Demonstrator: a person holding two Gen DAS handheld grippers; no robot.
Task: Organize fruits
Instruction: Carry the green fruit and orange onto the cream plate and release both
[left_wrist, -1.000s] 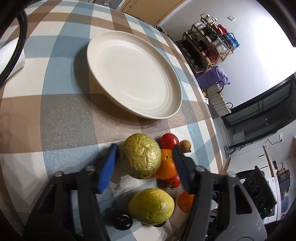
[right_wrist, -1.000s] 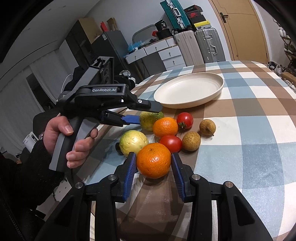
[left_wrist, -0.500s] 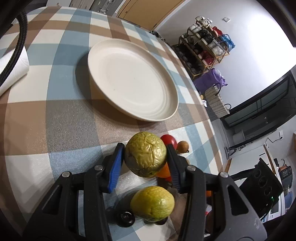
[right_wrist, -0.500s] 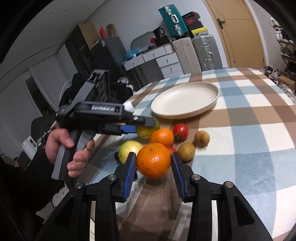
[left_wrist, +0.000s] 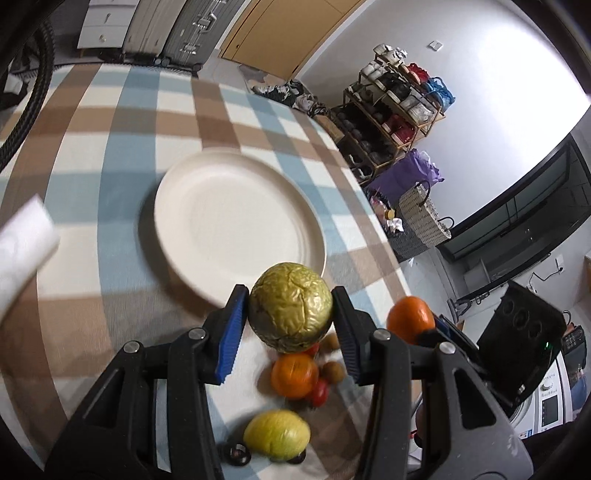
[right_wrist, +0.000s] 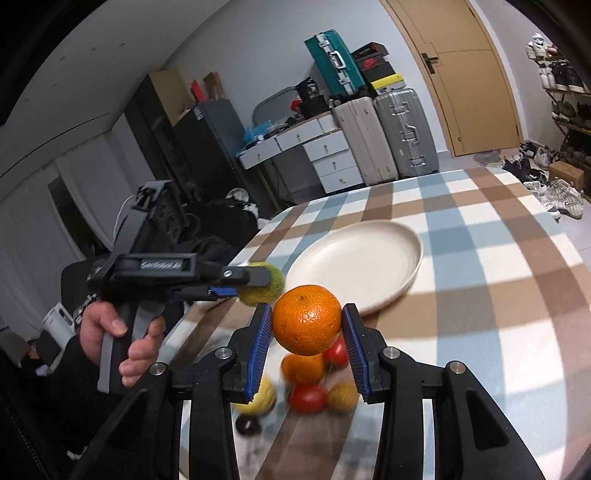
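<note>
Plate (left_wrist: 207, 206), cream and bare, is seen on the checked table (left_wrist: 92, 177). A wrinkled green fruit (left_wrist: 290, 307) is clamped across its middle by the left gripper (left_wrist: 288, 328), held above the leftover fruit pile (left_wrist: 295, 373); its skin looks firm but creased, probably light. An orange (right_wrist: 306, 319) is pinched in the right gripper (right_wrist: 306, 343), likely firm and slightly slippery. Only the right view shows the hand (right_wrist: 110, 332).

Each hand-held gripper, left (left_wrist: 290, 325) and right (right_wrist: 306, 345), is a matte black frame with silver round-head screws at the joints and ribbed blue pads (right_wrist: 258, 350) lining the fingers. The left one has a grey handle and white lettering. The person's bare hand (right_wrist: 122, 343) emerges from a dark sleeve (right_wrist: 44, 398).
</note>
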